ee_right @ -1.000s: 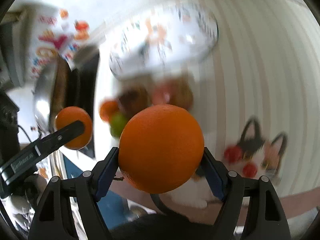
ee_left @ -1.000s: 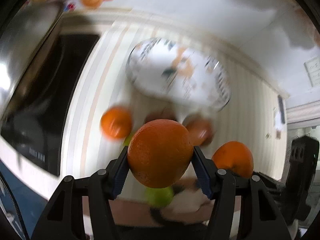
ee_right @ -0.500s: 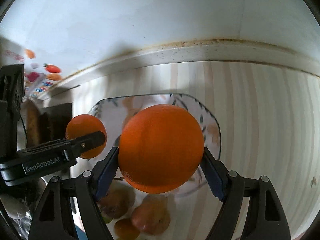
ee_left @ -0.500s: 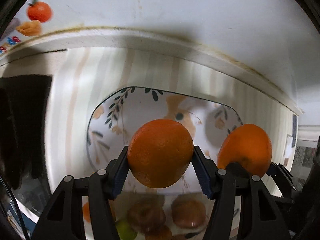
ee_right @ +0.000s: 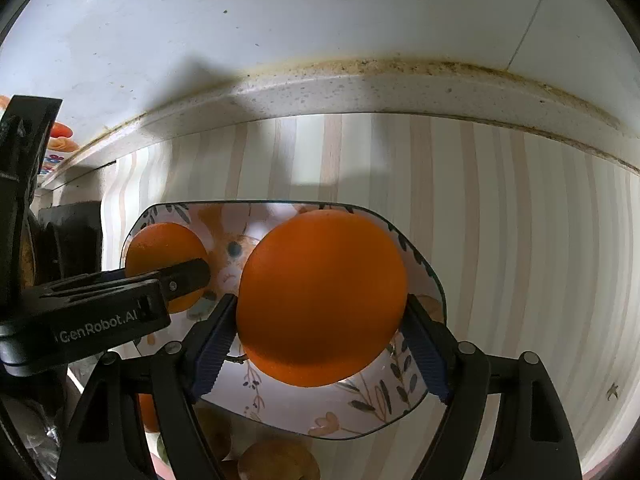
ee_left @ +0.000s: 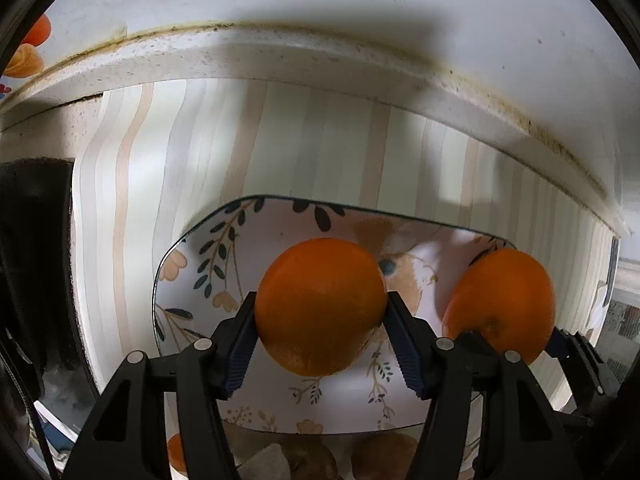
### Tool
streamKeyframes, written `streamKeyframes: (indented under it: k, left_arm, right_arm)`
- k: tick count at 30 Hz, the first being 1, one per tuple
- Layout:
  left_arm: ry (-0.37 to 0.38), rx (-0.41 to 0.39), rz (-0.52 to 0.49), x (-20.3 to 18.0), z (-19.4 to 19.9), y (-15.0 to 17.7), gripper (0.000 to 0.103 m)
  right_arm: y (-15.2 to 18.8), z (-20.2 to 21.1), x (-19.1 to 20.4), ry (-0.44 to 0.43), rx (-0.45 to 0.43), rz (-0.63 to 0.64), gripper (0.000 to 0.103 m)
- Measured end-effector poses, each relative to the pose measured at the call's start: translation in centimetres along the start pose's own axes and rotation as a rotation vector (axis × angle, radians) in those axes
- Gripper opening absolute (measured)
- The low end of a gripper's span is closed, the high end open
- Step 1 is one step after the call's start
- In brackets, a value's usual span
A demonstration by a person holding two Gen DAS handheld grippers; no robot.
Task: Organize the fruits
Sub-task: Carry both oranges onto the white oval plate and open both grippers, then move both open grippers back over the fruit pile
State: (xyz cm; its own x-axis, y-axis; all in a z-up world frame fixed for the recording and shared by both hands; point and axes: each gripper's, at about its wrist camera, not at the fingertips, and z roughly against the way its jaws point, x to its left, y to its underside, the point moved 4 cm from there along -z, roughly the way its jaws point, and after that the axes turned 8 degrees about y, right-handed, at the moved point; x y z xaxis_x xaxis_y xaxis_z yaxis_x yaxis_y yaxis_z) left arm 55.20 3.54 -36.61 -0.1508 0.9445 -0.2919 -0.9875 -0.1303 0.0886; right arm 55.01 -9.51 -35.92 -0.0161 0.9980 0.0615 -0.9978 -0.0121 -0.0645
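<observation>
A striped mat (ee_right: 500,240) covers the counter up to a stained white wall (ee_right: 280,32). On it lies a floral plate (ee_left: 192,280), with more fruit (ee_right: 276,462) crowded just beyond its near edge. Above the plate, the right gripper (ee_right: 320,320) clamps a large orange (ee_right: 320,300) between its blue pads, jaws spread wide around it. Beside it, the left gripper (ee_left: 320,332) grips a smaller orange (ee_left: 320,304), jaws about half spread. Seen from the right wrist, the left gripper's black body reads "GenRobot.AI".
</observation>
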Motion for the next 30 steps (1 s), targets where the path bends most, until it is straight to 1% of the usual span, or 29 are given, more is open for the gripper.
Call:
streamKeyframes:
  k: [1,2,3,4,5,10,14,16,18,22,23,28,30]
  left_arm:
    - [-0.001,-0.01,-0.004,0.1,0.2,-0.1,0.06]
    - [-0.011,-0.025,-0.009,0.0,0.5,-0.5,0.07]
    - [-0.015,-0.035,-0.017,0.1,1.0,-0.6,0.081]
    - [-0.02,-0.041,-0.022,0.1,1.4,-0.6,0.085]
    - [-0.028,-0.051,-0.027,0.2,2.0,-0.7,0.087]
    - [-0.05,-0.101,-0.042,0.8,5.2,0.3,0.088]
    - [-0.087,-0.153,-0.05,1.7,8.1,3.2,0.088]
    - [-0.106,-0.181,-0.049,2.0,9.2,4.1,0.088]
    - [-0.107,-0.214,-0.047,2.8,10.4,5.7,0.087]
    - [-0.105,-0.273,-0.053,3.2,11.9,8.8,0.088]
    - [-0.112,-0.293,-0.063,3.3,12.7,10.0,0.087]
    - [-0.122,-0.365,-0.134,3.1,15.7,13.5,0.087]
    - [-0.114,-0.391,-0.161,3.1,16.9,14.9,0.087]
  right_arm:
    - [0.0,0.1,0.0,0.002,0.005,-0.001,0.084]
    - [0.0,0.3,0.0,0.006,0.007,-0.001,0.085]
    - [-0.1,0.6,0.0,0.008,0.0,0.001,0.092]
    - [-0.3,1.0,0.0,0.015,-0.012,0.005,0.097]
    - [-0.3,1.4,0.1,0.018,-0.018,0.009,0.097]
    - [-0.1,3.8,-0.2,0.05,-0.043,0.018,0.097]
    - [1.4,6.1,-0.5,0.1,-0.066,0.031,0.097]
    - [2.5,7.1,-0.4,0.113,-0.076,0.029,0.097]
    - [3.6,7.8,-0.1,0.112,-0.078,0.018,0.097]
    - [6.5,9.9,0.1,0.129,-0.116,-0.005,0.097]
    - [7.3,10.4,0.3,0.129,-0.125,-0.013,0.097]
    - [11.1,13.7,1.3,0.156,-0.195,-0.033,0.097]
    - [12.7,15.2,1.6,0.152,-0.22,-0.048,0.097]
